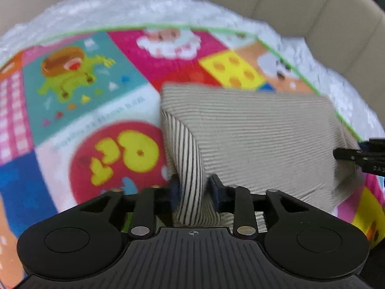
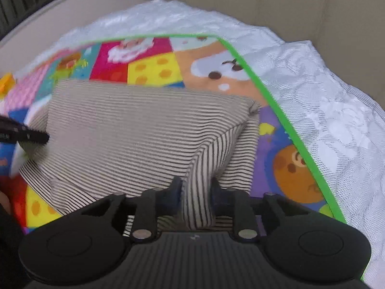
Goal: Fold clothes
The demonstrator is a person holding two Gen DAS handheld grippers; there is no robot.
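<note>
A black-and-cream striped garment point(image 1: 252, 139) lies partly folded on a colourful cartoon play mat point(image 1: 96, 110). My left gripper point(image 1: 193, 189) is shut on the garment's near left corner, which is lifted and twisted between the fingers. My right gripper point(image 2: 195, 187) is shut on the near right corner of the same garment point(image 2: 125, 130), also raised off the mat point(image 2: 154, 69). The right gripper's fingers point(image 1: 356, 156) show at the right edge of the left wrist view. The left gripper's fingers point(image 2: 24, 132) show at the left edge of the right wrist view.
The mat has a green border point(image 2: 284, 120) and lies on a white lacy bedspread point(image 2: 324, 110). A beige padded headboard point(image 1: 288, 2) runs behind the bed. A small yellow toy point(image 2: 6, 83) sits at the mat's far left.
</note>
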